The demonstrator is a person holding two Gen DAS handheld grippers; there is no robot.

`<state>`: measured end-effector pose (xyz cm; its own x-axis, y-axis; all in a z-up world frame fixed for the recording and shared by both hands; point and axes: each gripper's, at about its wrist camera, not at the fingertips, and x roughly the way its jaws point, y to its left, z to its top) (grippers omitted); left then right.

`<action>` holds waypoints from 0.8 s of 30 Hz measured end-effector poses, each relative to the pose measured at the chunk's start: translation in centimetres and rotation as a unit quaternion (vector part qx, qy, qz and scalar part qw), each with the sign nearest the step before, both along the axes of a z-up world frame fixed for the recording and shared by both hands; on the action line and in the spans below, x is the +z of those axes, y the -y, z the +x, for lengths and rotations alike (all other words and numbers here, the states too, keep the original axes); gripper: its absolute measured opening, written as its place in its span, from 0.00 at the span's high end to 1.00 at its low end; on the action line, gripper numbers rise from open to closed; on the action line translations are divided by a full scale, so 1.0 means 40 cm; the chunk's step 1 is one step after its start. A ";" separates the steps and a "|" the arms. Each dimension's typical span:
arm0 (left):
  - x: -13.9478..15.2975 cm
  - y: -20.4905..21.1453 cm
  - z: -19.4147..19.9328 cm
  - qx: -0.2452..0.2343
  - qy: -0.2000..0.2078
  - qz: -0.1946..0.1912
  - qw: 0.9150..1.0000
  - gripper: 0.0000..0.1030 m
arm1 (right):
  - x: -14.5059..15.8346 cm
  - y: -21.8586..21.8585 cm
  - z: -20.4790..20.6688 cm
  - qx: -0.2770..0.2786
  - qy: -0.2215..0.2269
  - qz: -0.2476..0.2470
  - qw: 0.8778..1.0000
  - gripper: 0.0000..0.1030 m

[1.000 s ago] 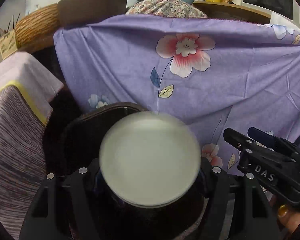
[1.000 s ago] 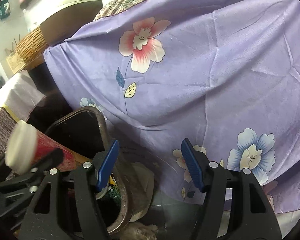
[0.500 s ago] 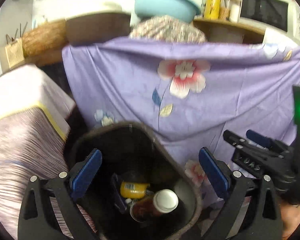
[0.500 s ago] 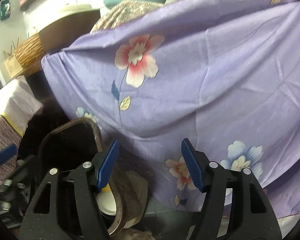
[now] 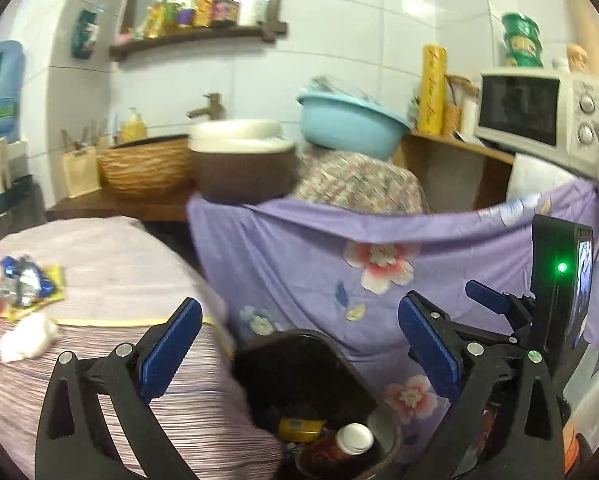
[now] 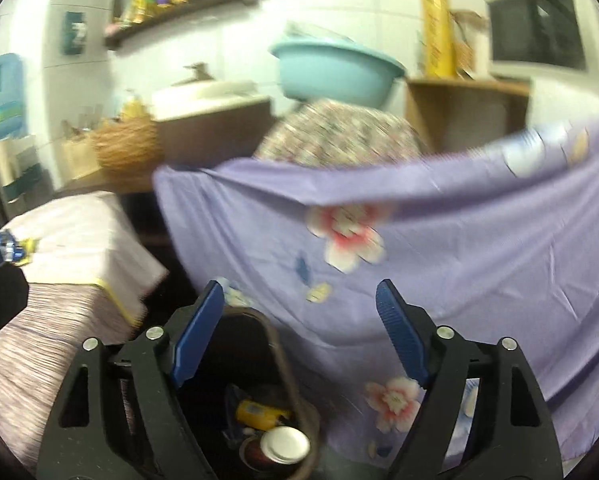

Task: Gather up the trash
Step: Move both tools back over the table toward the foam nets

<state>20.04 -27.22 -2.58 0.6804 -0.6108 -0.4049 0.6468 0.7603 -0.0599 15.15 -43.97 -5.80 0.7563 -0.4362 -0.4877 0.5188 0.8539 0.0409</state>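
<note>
- The bin (image 5: 311, 364) sits at bottom centre of the left wrist view, a capped bottle (image 5: 353, 438) inside it.
- The table (image 5: 119, 264) lies left of it, wrappers (image 5: 25, 280) at its left edge.
- The draped cloth (image 5: 439, 276) hangs behind the bin, to the right.

A cramped home kitchen or washroom corner: white wall tiles (image 5: 339, 20), a tap (image 5: 209, 106) over a basin (image 5: 235, 140), and a microwave (image 5: 539, 116) at the right end of a wooden counter (image 5: 451, 140). A wall shelf (image 5: 195, 38) holds bottles; a wicker basket (image 5: 143, 168) sits left of the basin and a blue bowl (image 5: 347, 124) right of it. Floral purple cloth (image 5: 439, 272) hangs below the counter.
</note>
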 end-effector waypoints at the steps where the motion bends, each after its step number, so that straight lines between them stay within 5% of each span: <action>1: 0.014 -0.027 0.006 0.008 0.001 -0.001 1.000 0.05 | 0.016 -0.030 0.013 0.014 0.005 -0.004 1.000 0.19; 12: 0.030 -0.360 0.090 0.128 -0.030 0.032 0.991 0.05 | 0.064 -0.361 0.167 0.213 0.004 0.012 0.977 0.10; 19: -0.026 -0.628 0.144 0.229 -0.082 0.058 0.968 0.05 | 0.036 -0.553 0.238 0.314 -0.029 0.025 0.949 0.10; 24: -0.081 -0.761 0.203 0.266 -0.144 0.071 0.951 0.05 | 0.020 -0.638 0.268 0.340 -0.049 0.014 0.939 0.10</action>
<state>28.15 3.22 -5.82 0.7260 -0.1369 -0.6739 0.1409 0.9888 -0.0491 25.87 -18.46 -5.00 0.8059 0.1448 -0.5741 -0.1435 0.9885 0.0478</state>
